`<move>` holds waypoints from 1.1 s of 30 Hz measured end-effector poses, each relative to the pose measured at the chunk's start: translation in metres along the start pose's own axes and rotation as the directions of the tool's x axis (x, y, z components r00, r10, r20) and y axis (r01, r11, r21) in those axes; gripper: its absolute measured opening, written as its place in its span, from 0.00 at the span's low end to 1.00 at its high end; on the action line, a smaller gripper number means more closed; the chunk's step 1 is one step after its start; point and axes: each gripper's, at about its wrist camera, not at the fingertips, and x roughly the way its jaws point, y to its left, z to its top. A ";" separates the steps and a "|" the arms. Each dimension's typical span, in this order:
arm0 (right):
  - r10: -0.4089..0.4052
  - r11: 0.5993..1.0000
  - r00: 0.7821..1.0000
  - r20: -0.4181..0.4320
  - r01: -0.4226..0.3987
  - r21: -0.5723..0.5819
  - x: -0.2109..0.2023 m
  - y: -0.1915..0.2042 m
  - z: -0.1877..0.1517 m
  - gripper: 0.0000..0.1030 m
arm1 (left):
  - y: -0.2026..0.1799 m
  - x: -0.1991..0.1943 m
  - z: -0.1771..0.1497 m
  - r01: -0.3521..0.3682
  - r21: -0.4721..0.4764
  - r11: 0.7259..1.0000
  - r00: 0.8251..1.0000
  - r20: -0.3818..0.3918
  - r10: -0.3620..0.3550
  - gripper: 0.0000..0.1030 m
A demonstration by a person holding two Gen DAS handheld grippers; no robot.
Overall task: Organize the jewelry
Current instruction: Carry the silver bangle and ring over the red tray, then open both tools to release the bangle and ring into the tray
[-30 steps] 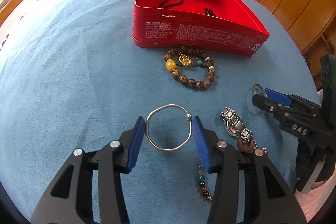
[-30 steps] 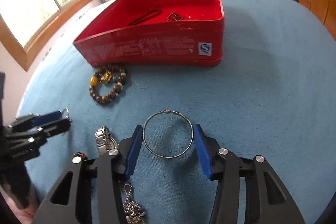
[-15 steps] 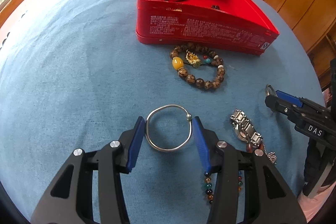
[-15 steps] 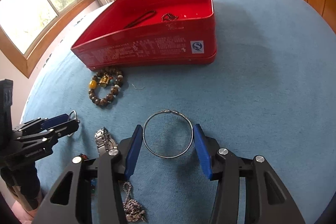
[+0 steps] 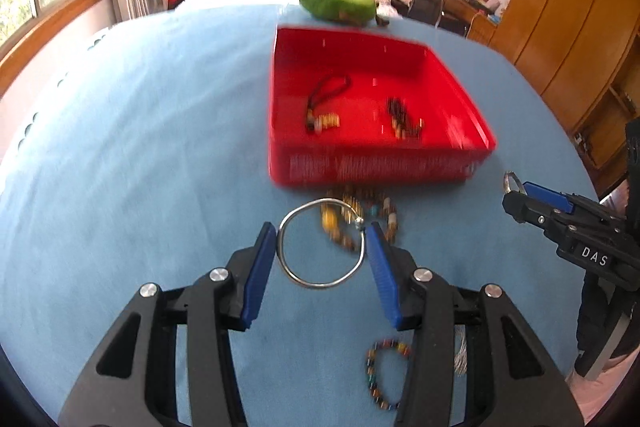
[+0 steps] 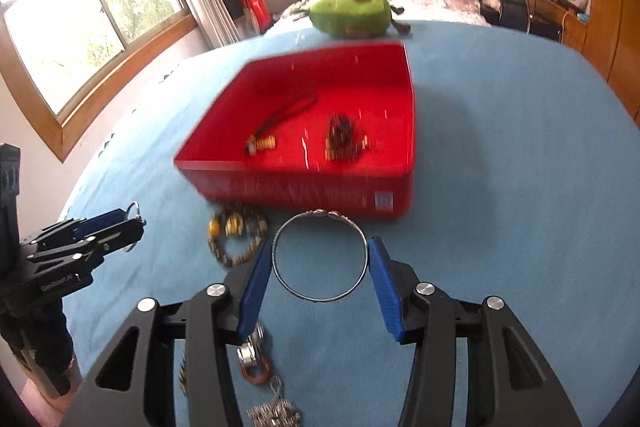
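1. now both bangles are off the blue surface [image 5: 120,131]: a second ago each ring lay flat between the pads, and here each hangs in the air between them.
2. the left gripper [image 5: 322,259] holds a silver bangle [image 5: 320,243] with a small ball clasp, its blue pads pressed on the ring's two sides.
3. the right gripper [image 6: 318,263] holds a thinner wire bangle [image 6: 320,255] the same way, clamped across its width.
4. the red tin [image 5: 376,115] now shows more of its floor in both views, with a black cord charm [image 5: 326,107] and a dark bead string [image 5: 402,117] lying inside.
5. still on the surface: a brown bead bracelet [image 6: 236,235] just before the tin, a small multicolour bead bracelet [image 5: 386,375] and a watch [image 6: 250,351] near the person.
6. judged from this, both pick-ups held, and the next step is likely carrying the bangles over the tin's near wall to drop them in.
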 end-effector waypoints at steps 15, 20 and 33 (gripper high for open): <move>-0.004 0.997 1.000 -0.024 0.005 0.072 0.084 -0.014 0.091 0.48 | -0.009 0.086 0.106 0.024 -0.041 0.999 1.000 0.003 -0.024 0.44; -0.042 0.997 0.996 -0.075 0.047 0.055 0.118 -0.019 0.098 0.48 | -0.014 0.122 0.118 0.005 -0.025 1.000 0.999 -0.049 -0.006 0.44; -0.106 0.994 0.992 -0.069 0.106 -0.002 0.130 -0.013 0.102 0.48 | -0.012 0.144 0.122 -0.004 -0.026 1.000 0.996 -0.089 0.002 0.45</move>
